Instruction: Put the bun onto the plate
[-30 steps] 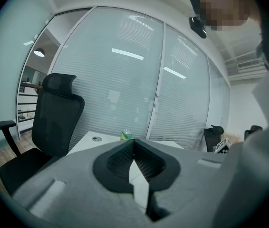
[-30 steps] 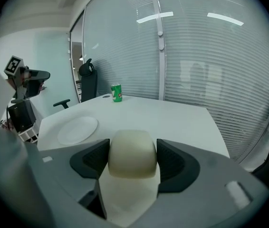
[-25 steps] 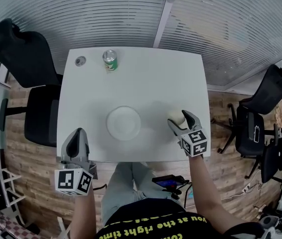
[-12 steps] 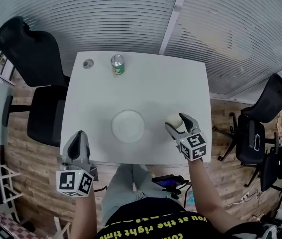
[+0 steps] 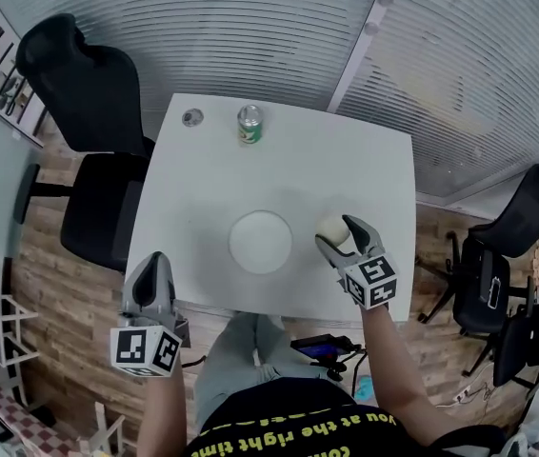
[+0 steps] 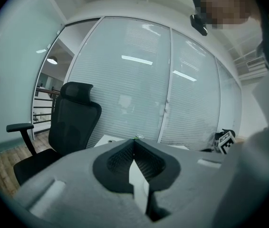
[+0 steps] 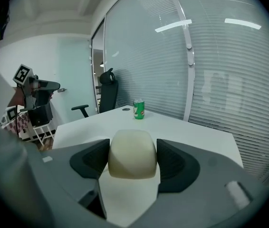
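Note:
A pale, rounded bun (image 5: 331,227) sits between the jaws of my right gripper (image 5: 339,235), right of a round white plate (image 5: 260,242) on the white table (image 5: 346,150). In the right gripper view both dark pads press the bun (image 7: 132,153) on its sides, and my right gripper (image 7: 132,161) is shut on it. My left gripper (image 5: 152,276) hangs at the table's near left edge, off the plate, holding nothing. In the left gripper view its jaws (image 6: 134,144) meet at the tips.
A green can (image 5: 249,125) and a small round disc (image 5: 191,117) stand at the table's far edge. A black office chair (image 5: 89,112) is left of the table, and more black chairs (image 5: 527,227) are to the right. Glass walls with blinds stand behind.
My right gripper has carried the bun left, closer to the plate. The left gripper has shifted a little along the near edge. The head view has swung, so the table sits further right.

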`<state>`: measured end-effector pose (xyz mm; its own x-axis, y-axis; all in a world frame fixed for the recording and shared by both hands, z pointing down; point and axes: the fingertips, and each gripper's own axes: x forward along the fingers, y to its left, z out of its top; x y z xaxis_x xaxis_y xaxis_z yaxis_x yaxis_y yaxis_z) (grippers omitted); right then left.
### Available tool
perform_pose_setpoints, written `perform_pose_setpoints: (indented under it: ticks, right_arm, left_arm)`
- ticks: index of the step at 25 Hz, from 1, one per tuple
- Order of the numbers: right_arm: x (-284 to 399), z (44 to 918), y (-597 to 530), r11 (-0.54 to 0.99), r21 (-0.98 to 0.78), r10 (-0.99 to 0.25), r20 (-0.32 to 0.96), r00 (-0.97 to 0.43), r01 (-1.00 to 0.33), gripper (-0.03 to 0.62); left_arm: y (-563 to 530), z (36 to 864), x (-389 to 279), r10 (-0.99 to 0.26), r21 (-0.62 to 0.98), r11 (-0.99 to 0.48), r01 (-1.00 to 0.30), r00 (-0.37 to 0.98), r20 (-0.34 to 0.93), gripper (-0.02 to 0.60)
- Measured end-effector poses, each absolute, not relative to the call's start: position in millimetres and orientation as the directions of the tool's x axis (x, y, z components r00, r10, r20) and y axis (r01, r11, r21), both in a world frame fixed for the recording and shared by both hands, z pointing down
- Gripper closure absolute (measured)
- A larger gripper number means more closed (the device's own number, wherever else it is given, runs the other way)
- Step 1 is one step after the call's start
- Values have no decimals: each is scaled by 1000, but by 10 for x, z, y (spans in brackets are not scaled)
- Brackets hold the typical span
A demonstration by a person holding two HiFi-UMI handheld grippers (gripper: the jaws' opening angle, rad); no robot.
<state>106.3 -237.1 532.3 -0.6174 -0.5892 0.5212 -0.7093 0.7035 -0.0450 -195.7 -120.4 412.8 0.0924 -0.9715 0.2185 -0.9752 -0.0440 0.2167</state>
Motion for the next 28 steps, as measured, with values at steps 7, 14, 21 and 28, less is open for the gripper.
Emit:
perform_pose_setpoints:
  ticks: [7, 14, 21, 28]
  right_arm:
    - [683, 5272, -2338, 754, -53, -546, 505, -669, -655, 276]
    - [326, 5259, -2303, 795, -59, -501, 496, -709, -604, 276]
    - [47, 5260, -2231, 830, -69, -455, 489, -744, -553, 276]
    - [-167, 5312, -2193, 857, -73, -417, 486, -768, -511, 276]
  left_arm:
    - [-1048, 4110, -2115, -975, 219, 1, -976, 48, 218, 581]
    - [-901, 4125, -2288, -974, 221, 44, -974, 7, 225, 581]
    - [-779, 4153, -2398, -973, 220, 79, -972, -26, 231, 581]
    - [-699, 4193, -2487, -969, 223, 108, -969, -52, 241, 580]
